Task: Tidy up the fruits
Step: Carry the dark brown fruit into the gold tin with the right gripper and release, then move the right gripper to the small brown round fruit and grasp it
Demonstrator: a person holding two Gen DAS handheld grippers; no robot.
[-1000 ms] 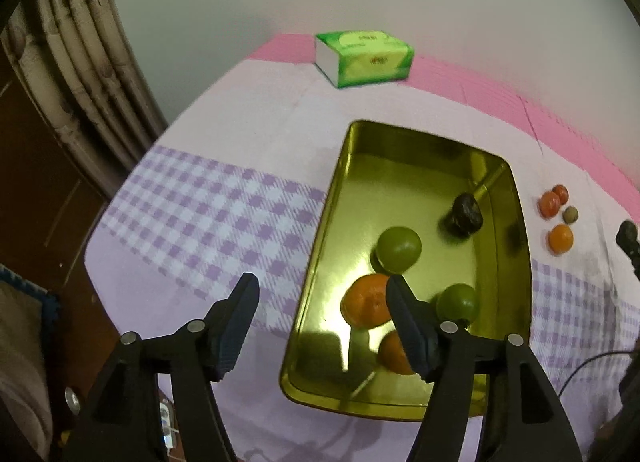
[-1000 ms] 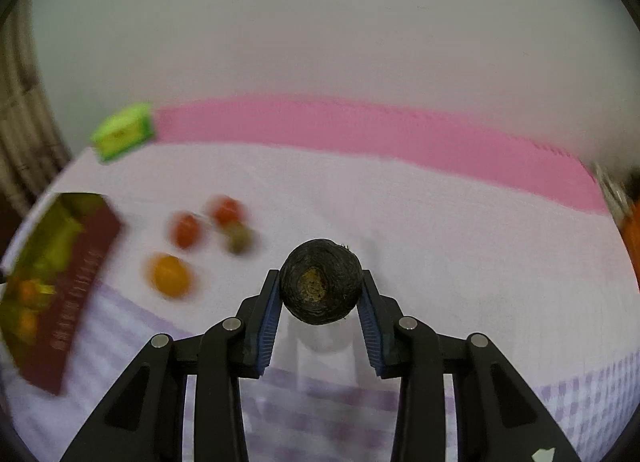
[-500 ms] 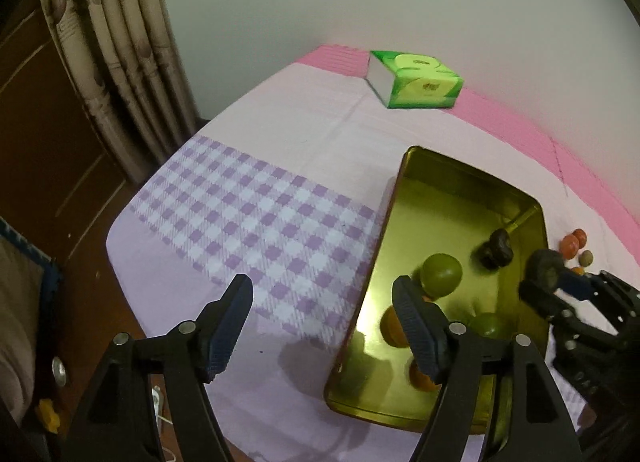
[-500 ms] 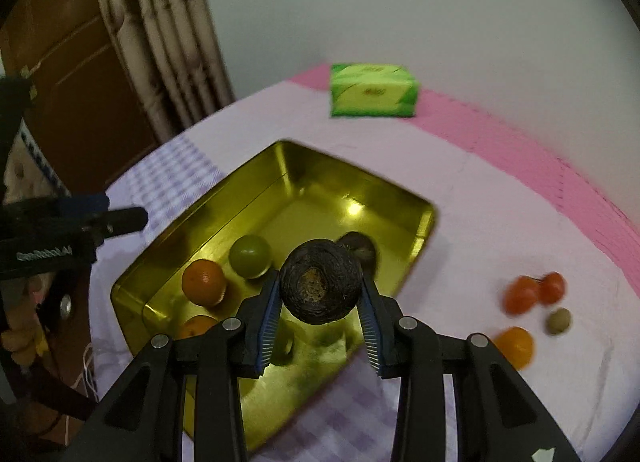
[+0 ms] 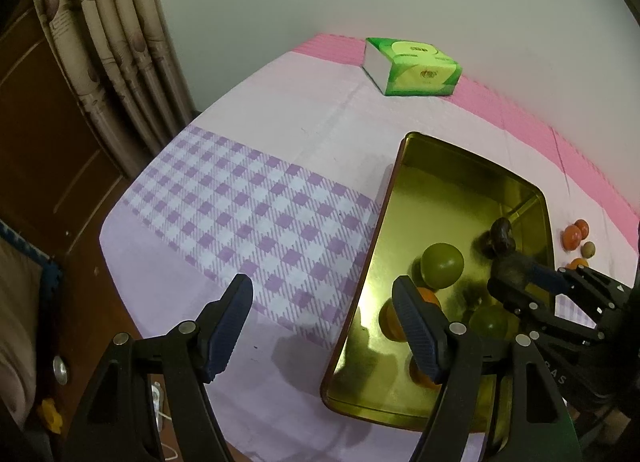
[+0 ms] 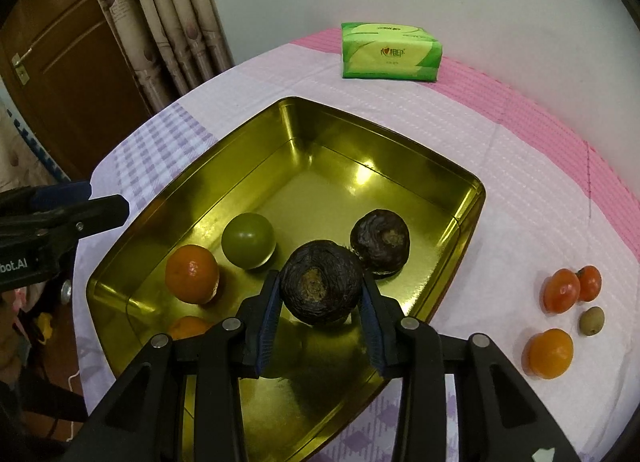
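A gold metal tray [image 6: 404, 141] [image 5: 468, 153] holds a green fruit [image 6: 248, 240] [image 5: 442, 266], an orange [image 6: 192, 280], a second orange [image 6: 188, 326], another green fruit [image 5: 488, 322] and a dark wrinkled fruit [image 6: 380, 242] [image 5: 502, 232]. My right gripper [image 6: 320, 312] [image 5: 516, 274] is shut on a second dark wrinkled fruit [image 6: 320, 282], held over the tray. My left gripper [image 5: 324, 326] is open and empty above the tray's left rim. Loose fruits lie right of the tray: two red ones [image 6: 562, 289] [image 6: 590, 282], an orange [image 6: 548, 352] and a small brown one [image 6: 592, 320].
A green tissue pack [image 6: 390, 51] [image 5: 412, 67] lies at the table's far side on a pink strip. Curtains [image 5: 116, 45] and a wooden door [image 6: 60, 61] stand to the left. The table's edge [image 5: 120, 262] drops off at the left.
My right gripper has carried the dark fruit from the right side of the table to above the tray and lower. My left gripper has drifted left and stayed open.
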